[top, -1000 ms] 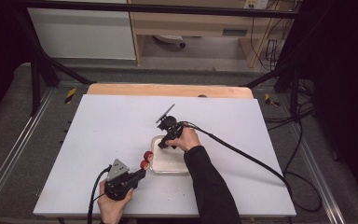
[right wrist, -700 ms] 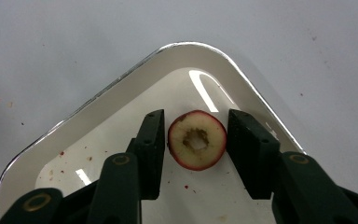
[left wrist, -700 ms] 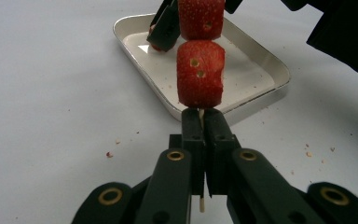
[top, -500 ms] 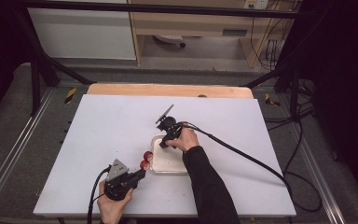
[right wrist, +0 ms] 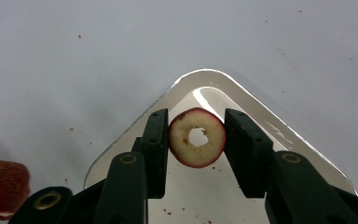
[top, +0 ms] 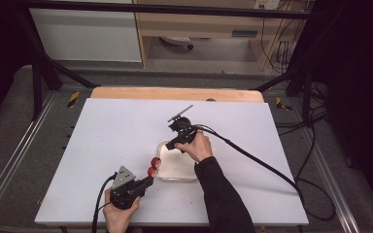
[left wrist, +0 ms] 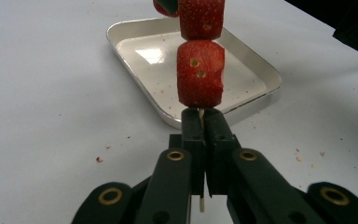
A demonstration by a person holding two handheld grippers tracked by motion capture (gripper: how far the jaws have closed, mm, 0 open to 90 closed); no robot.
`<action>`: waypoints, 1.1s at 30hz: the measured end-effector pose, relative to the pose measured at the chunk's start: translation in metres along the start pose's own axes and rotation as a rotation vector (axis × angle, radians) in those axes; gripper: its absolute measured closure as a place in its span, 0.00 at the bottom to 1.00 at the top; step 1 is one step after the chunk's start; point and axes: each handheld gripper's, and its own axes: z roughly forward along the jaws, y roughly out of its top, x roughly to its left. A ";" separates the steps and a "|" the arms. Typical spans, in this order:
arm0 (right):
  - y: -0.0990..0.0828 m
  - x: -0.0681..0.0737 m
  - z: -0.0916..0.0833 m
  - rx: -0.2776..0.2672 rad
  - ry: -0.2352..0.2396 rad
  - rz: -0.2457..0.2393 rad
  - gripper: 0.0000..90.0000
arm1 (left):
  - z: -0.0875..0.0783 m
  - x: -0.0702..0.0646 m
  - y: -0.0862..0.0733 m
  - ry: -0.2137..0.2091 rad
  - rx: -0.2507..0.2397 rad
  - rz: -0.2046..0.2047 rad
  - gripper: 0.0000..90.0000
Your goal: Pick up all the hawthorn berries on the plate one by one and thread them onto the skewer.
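Two strawberry pieces (left wrist: 200,72) sit threaded on the thin skewer (left wrist: 200,204) that my left gripper (left wrist: 200,122) has clenched between its jaws, near the front edge of the white table (top: 102,136); in the high view the red pieces hang just at the left rim of the white tray (top: 177,171). The tray lies a little in from the table's front edge, about midway along it, and its floor carries only crumbs and faint red smears. My right gripper (right wrist: 197,140) is over the tray's far corner, its jaws just drawn in and now grasping a cored apple ring (right wrist: 197,137) with red skin, pads pressing either side of it, the ring lifted clear of the tray floor.
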 end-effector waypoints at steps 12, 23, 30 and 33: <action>-0.033 -0.005 -0.034 -0.210 0.068 0.164 0.69 | 0.003 -0.013 -0.001 -0.021 -0.011 0.001 0.98; -0.058 -0.005 -0.058 -0.438 0.155 0.294 0.69 | 0.015 -0.034 -0.004 -0.045 -0.036 -0.037 0.98; -0.071 -0.002 -0.062 -0.555 0.218 0.359 0.69 | 0.024 -0.045 -0.002 -0.044 -0.061 -0.067 0.98; -0.075 0.000 -0.064 -0.604 0.231 0.377 0.69 | 0.028 -0.050 -0.001 -0.047 -0.074 -0.066 0.98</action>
